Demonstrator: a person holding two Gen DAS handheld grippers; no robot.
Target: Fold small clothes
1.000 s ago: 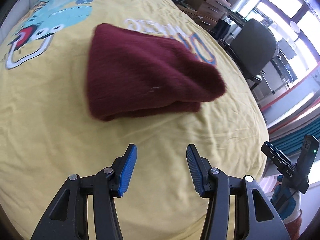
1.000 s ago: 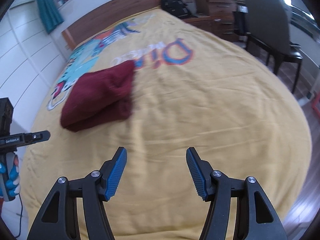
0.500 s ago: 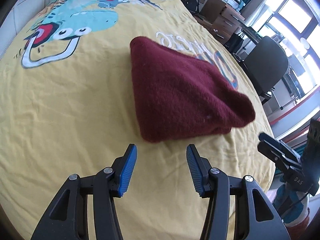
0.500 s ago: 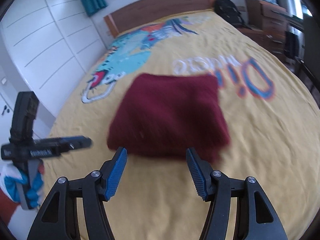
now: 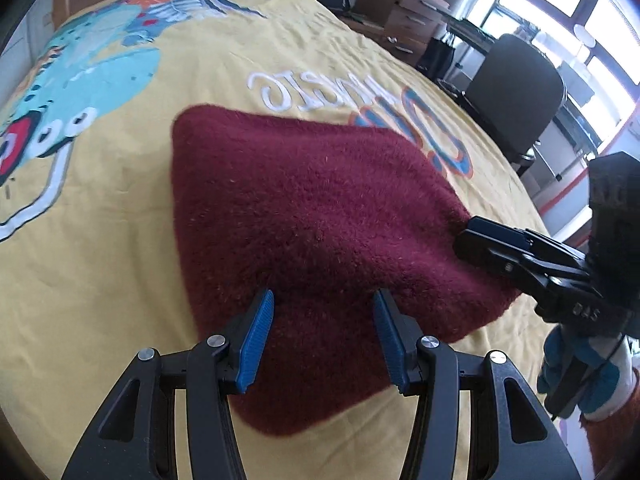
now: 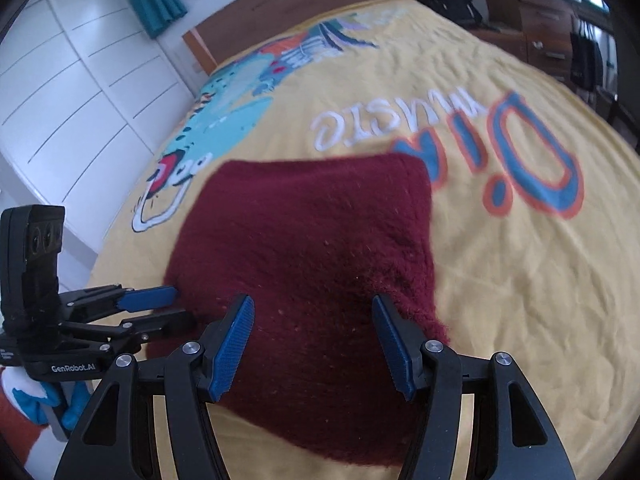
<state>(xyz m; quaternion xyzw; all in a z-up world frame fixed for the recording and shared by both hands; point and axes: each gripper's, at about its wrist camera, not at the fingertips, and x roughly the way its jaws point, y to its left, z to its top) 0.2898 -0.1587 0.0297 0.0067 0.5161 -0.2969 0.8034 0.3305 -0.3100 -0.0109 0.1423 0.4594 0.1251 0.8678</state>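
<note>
A folded dark red knitted garment (image 5: 312,216) is laid flat on the yellow bedspread with a cartoon print (image 5: 120,200), near the bed's near edge, beside the printed letters (image 6: 384,124). In the right wrist view its shape is almost square, so a long axis cannot be told clearly; one straight edge is turned toward the wooden headboard (image 6: 304,12). The left gripper (image 5: 323,336) is held over the garment's near left part, its blue pads spread apart with nothing pinched. The right gripper (image 6: 312,340) is held over the near right part, also spread, gripping nothing. Whether the pads touch the knit cannot be told. A gloved hand (image 5: 580,376) is seen on the right gripper's handle.
</note>
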